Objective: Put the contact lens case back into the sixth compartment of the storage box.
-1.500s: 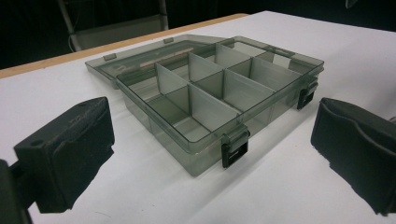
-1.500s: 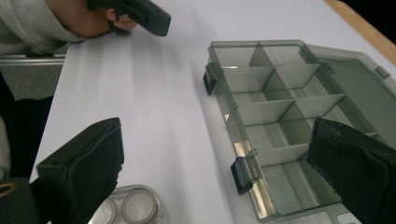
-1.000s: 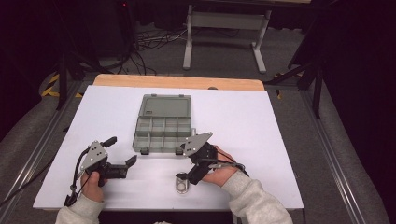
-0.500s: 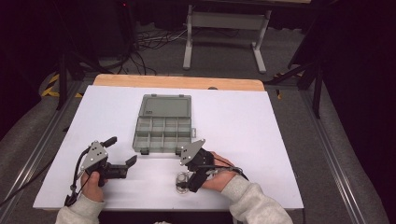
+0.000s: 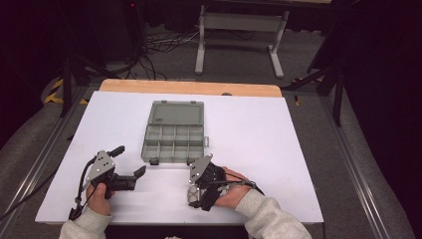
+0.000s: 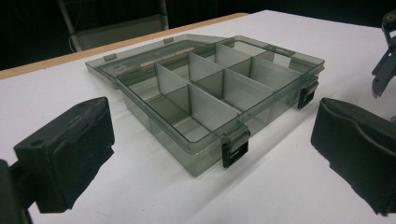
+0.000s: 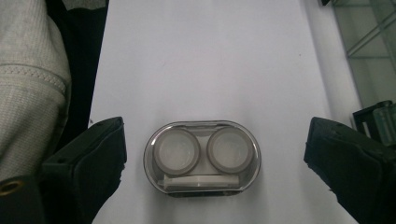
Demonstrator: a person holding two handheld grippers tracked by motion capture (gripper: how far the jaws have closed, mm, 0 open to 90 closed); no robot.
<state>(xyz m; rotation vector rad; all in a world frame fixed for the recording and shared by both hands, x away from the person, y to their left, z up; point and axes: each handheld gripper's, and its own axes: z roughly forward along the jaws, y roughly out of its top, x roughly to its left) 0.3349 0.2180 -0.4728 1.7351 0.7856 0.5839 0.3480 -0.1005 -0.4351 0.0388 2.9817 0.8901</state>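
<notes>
A small clear oval contact-lens case with two round wells lies flat on the white table. In the right gripper view it sits between the two black jaws of my right gripper, which stands open around it without touching. In the high view, the right gripper hovers over the case near the table's front edge and partly hides it. My left gripper is held open to the left, with nothing in it. Its jaws face a smoky grey compartment box whose lid lies open.
The compartment box sits mid-table with its lid folded back and its several compartments empty. The white table top has a wooden strip along the far edge. A grey sleeve is at the left of the right gripper view.
My right gripper has swung left and down over the lens case, so its jaws now straddle it. The left gripper and the box have stayed put.
</notes>
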